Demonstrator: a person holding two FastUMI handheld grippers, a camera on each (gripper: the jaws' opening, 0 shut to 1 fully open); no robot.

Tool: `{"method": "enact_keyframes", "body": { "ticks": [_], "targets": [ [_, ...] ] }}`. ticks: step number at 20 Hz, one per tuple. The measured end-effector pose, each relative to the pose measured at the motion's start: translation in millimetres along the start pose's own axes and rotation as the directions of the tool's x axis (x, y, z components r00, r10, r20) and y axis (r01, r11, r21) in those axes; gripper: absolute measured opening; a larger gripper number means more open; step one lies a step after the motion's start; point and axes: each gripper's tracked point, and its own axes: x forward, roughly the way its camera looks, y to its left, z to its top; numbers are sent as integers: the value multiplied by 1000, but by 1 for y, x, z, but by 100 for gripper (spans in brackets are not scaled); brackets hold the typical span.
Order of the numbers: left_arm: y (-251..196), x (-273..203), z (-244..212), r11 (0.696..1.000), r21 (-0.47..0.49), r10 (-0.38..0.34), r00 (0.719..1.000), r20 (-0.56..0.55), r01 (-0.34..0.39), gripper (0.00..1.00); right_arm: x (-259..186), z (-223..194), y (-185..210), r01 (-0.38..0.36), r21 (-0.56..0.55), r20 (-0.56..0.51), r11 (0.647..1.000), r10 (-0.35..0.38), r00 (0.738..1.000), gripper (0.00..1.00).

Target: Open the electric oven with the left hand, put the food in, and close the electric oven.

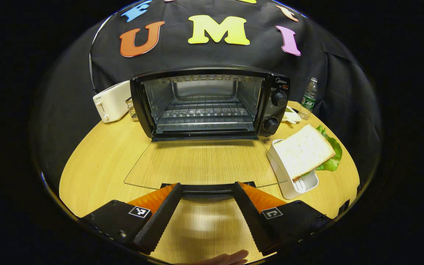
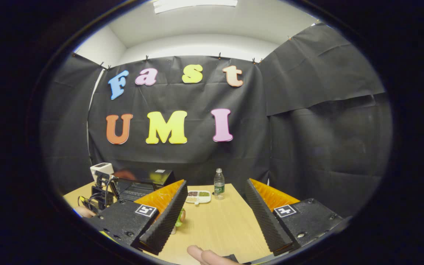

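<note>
The left gripper (image 1: 207, 193) has its fingers spread wide, one on either side of the black door handle (image 1: 207, 188) and not pressing on it; the glass door (image 1: 204, 162) of the electric oven (image 1: 212, 105) lies fully down, flat over the wooden table (image 1: 98, 158), with the wire rack (image 1: 204, 110) bare inside. Just right of the door stands a white holder (image 1: 289, 176) carrying the food, a sandwich (image 1: 304, 151) of white bread with lettuce poking out at its far edge. It looks light, soft and loosely stacked, so a gentle pinch across both slices near the middle of an edge would probably hold it without crushing it or shedding the filling. The right gripper (image 2: 215, 206) hangs likewise spread and empty, well above the table, facing a water bottle (image 2: 219, 184) and a small snack tray (image 2: 198, 196).
</note>
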Motion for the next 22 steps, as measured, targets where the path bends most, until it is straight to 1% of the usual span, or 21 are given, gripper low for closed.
{"method": "enact_keyframes", "body": {
  "ticks": [2,4,6,8,9,10,12,14,16,18,19,20,21,22],
  "targets": [
    [0,4,-9,1000,-14,3,1000,-18,-3,94,2,-2,2,1,13,-8,1000,-1,1000,100],
    [0,3,-4,1000,-21,0,1000,16,1,94,5,-6,7,-13,21,-23,1000,13,1000,100],
    [0,-5,-1,1000,-23,-10,999,34,11,94,12,-8,6,-11,24,-38,1000,12,999,100],
    [0,-22,14,1000,-19,-15,996,91,17,94,23,-8,12,-22,20,-54,1000,23,998,100],
    [2,-34,24,1000,-17,7,991,137,-5,94,31,-9,15,-31,20,-68,999,32,997,100],
    [7,-47,35,999,-15,35,982,185,-33,94,41,-11,18,-41,24,-86,999,43,995,100],
    [2,-75,57,1000,-7,31,962,271,-31,94,61,-22,27,-65,38,-144,997,70,987,100],
    [-3,-105,78,1000,12,17,934,357,-23,94,85,-39,39,-107,61,-222,992,118,968,100],
    [-3,-137,101,1000,17,10,899,439,-20,95,106,-56,49,-153,77,-287,985,169,943,100],
    [-3,-164,117,1000,14,1,865,503,-9,94,127,-72,55,-190,72,-343,979,204,917,100],
    [0,-178,126,1000,16,5,847,531,-16,94,136,-80,58,-212,78,-369,974,226,902,100],
    [4,-193,133,999,21,14,824,566,-32,94,144,-89,64,-239,94,-395,966,256,882,100],
    [10,-205,139,999,21,28,804,594,-50,94,152,-99,70,-263,121,-429,957,290,856,100],
    [13,-218,144,997,17,43,778,627,-69,94,159,-109,77,-291,155,-456,944,330,827,100]
  ]
}}
